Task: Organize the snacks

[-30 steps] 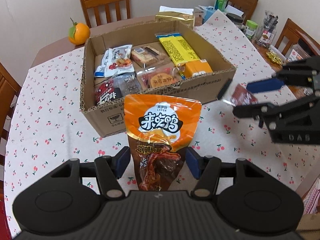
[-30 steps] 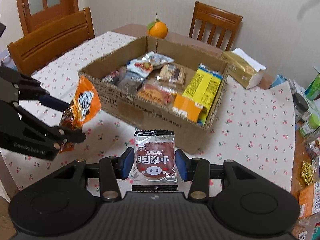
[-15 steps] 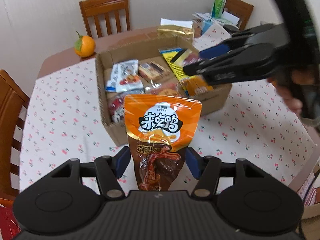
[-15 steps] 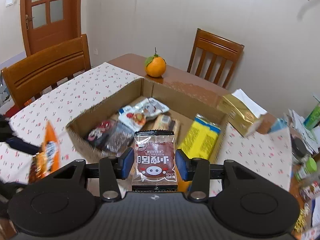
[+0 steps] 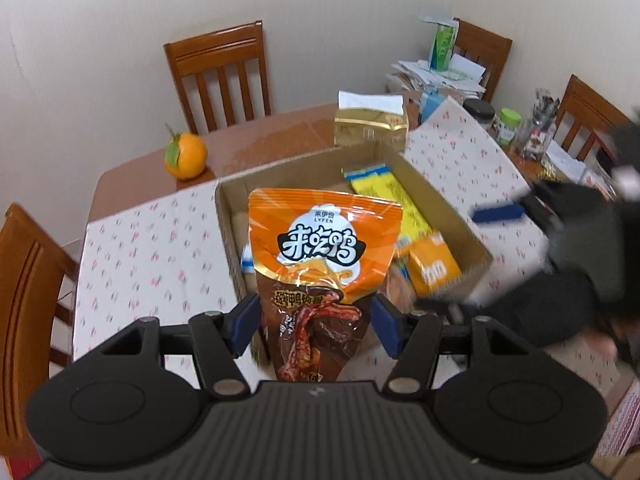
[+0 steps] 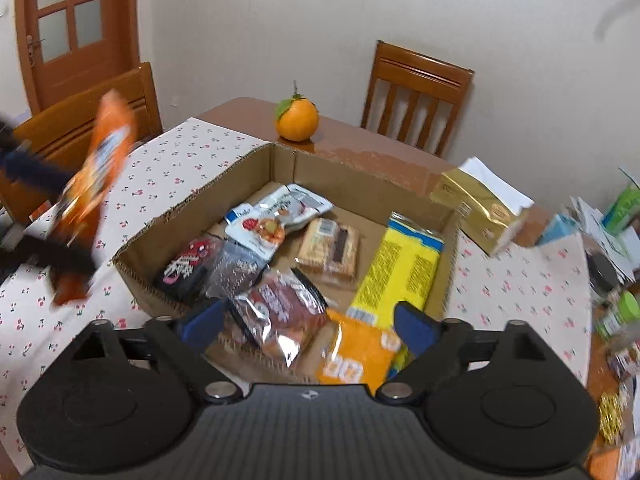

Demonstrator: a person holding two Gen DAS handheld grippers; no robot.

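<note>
An open brown cardboard box (image 6: 280, 172) is noted on the tabletop (image 6: 168, 168), which is covered by a white cloth printed with small red cherries. The left hand-held gripper (image 5: 316, 320) is seen clamped on the lower part of an upright orange and brown foil snack pouch (image 5: 324, 248), which is held above the near wall of the box. The right hand-held gripper (image 6: 308, 322) is seen over the near edge of the box with its jaws spread wide; they have just been opening, and nothing is gripped by them. A small clear-and-red meat snack packet (image 6: 280, 316) is seen tilted inside the box at its near wall, free of both blue pads; whether it has come to rest cannot be told. Inside the box, a long yellow packet (image 6: 400, 268) is recorded along the right wall, with a small orange packet (image 6: 360, 356) at the near right corner. A round orange fruit with a green leaf (image 6: 298, 118) is recorded beyond the far wall of the box.
</note>
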